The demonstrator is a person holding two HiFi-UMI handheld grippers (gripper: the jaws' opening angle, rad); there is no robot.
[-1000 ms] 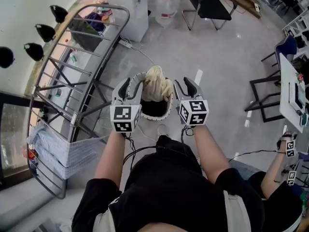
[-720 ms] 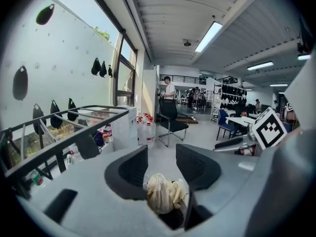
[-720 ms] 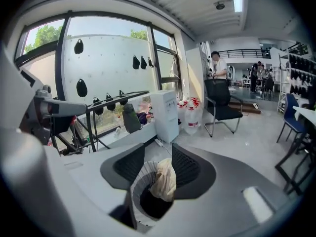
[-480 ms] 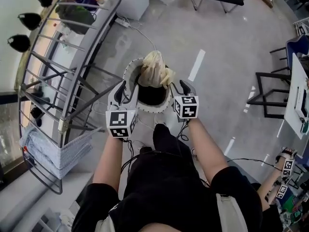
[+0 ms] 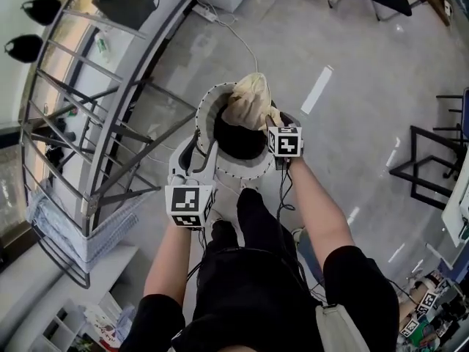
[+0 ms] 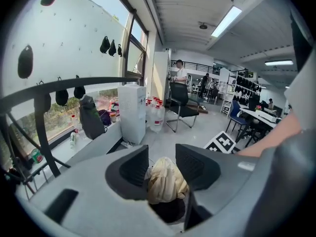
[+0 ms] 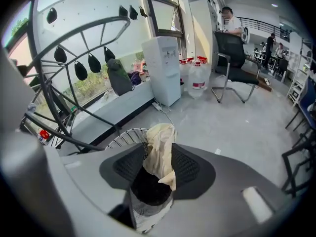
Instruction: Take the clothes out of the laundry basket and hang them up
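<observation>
A round white laundry basket [image 5: 207,116] stands on the floor in front of me, with a cream cloth [image 5: 249,100] heaped over its far rim. My right gripper [image 5: 275,123] points steeply down at the cloth's right edge. In the right gripper view the cloth [image 7: 160,154] shows in the gap of my right gripper [image 7: 158,168]; its jaws have just been opening and do not press the cloth. My left gripper [image 5: 198,149] hovers open over the basket's near left rim. In the left gripper view the cloth [image 6: 165,181] lies beyond my left gripper [image 6: 163,168].
A metal drying rack [image 5: 95,123] fills the left side, close to the basket. A power cable [image 5: 236,29] runs across the floor behind it. A water dispenser [image 7: 165,70] and an office chair [image 7: 232,58] stand further back. A black chair frame [image 5: 432,160] is at the right.
Both grippers have come down toward the basket, the right one much further, from level with the left to the cloth's edge. The basket now sits higher in the head view.
</observation>
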